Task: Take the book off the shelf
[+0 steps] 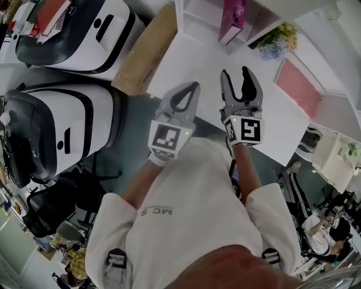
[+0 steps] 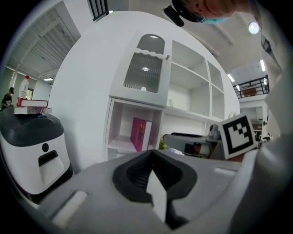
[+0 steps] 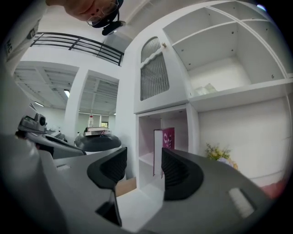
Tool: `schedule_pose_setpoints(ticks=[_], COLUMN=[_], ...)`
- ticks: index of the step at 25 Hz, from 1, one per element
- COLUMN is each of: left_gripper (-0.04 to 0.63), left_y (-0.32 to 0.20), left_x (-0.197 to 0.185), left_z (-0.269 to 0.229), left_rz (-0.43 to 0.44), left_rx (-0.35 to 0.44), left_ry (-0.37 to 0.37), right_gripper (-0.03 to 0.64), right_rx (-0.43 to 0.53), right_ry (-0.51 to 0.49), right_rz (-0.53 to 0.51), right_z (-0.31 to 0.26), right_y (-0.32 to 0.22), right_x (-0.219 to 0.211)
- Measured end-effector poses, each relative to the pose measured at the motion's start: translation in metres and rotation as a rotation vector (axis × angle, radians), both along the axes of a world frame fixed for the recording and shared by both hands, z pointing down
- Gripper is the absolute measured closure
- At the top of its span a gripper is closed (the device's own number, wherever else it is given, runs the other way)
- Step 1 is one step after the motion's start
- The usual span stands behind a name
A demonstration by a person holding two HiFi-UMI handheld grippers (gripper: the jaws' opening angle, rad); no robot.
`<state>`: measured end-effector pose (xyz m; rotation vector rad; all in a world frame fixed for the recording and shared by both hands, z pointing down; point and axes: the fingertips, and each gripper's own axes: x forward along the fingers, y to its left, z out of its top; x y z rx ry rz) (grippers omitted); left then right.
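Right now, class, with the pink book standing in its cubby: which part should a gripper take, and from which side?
Pinch the pink book across its thickness, at the narrow edge facing out of the cubby, coming straight in from the open front. It stands upright with free space either side, so a jaw should fit along each cover. The right gripper, jaws apart, points that way.

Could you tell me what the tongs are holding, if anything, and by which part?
Nothing: left tongs are shut and empty, right tongs open and empty; the book stands in the shelf.
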<state>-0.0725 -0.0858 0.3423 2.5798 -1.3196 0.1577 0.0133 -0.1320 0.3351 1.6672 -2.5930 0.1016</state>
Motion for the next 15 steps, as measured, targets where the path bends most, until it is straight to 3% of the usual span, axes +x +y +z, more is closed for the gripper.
schedule_pose_setpoints(ticks=[15], left_gripper=[0.595], left_y=[-0.054], left_x=[-0.018], left_z=[0.03], left_rz=[-0.003], left_rx=[-0.048], left_ry=[0.009], right_gripper=[0.356], right_rx=[0.03], right_ry=[-0.004], right_rz=[0.224], right_z=[0.007], right_y=[-0.116], right_x=[-0.004])
